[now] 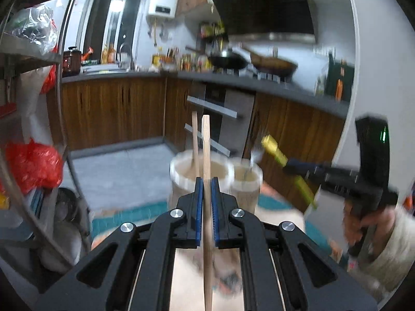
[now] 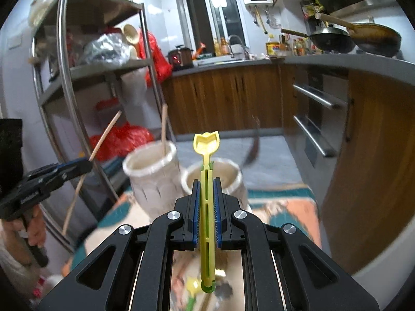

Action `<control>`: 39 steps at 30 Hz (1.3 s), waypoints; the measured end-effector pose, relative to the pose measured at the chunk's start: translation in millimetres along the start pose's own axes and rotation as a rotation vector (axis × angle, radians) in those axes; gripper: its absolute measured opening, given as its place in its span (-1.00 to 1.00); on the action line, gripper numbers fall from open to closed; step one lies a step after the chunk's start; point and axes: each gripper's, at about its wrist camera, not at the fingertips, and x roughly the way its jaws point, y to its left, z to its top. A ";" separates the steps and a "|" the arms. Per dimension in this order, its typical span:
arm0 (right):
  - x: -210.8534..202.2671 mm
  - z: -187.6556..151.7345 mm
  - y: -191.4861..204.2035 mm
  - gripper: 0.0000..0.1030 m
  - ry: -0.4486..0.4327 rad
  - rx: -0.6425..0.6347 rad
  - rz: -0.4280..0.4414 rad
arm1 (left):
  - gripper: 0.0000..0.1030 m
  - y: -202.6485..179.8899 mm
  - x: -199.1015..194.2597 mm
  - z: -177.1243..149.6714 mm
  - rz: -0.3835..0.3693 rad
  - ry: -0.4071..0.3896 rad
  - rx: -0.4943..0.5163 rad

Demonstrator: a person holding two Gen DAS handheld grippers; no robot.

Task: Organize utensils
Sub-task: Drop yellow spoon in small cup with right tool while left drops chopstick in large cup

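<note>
My left gripper (image 1: 206, 181) is shut on a wooden chopstick (image 1: 206, 155), held upright just before the left white holder (image 1: 181, 178), which has another chopstick (image 1: 195, 142) in it. My right gripper (image 2: 206, 184) is shut on a yellow-green plastic utensil (image 2: 206, 207), held above the right white holder (image 2: 233, 178). The left holder (image 2: 153, 178) with its chopstick (image 2: 164, 129) shows beside it. My right gripper (image 1: 293, 167) with the utensil (image 1: 272, 147) appears in the left wrist view, and my left gripper (image 2: 87, 164) with its chopstick (image 2: 103, 137) appears in the right wrist view.
A metal rack (image 2: 64, 77) with bags stands at the left. Wooden kitchen cabinets (image 2: 228, 96) and an oven (image 2: 316, 119) lie behind. The holders stand on a patterned cloth (image 2: 280, 207). More utensils lie blurred below my right gripper (image 2: 194, 285).
</note>
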 end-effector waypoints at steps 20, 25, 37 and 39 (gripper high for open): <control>86.1 26.9 -18.8 -0.79 -0.175 0.128 0.068 | -0.88 15.4 93.9 57.6 0.082 -0.222 -0.127; 96.6 20.1 -19.1 -0.79 -0.208 0.116 0.034 | -0.88 21.7 101.8 46.7 0.121 -0.218 -0.124; 92.3 -0.1 -10.2 -0.79 -0.127 0.054 -0.013 | -0.88 12.8 78.7 17.0 0.117 -0.143 -0.034; 88.7 -3.5 -11.7 -0.79 -0.114 0.064 -0.018 | -0.88 10.7 75.9 11.6 0.114 -0.121 -0.023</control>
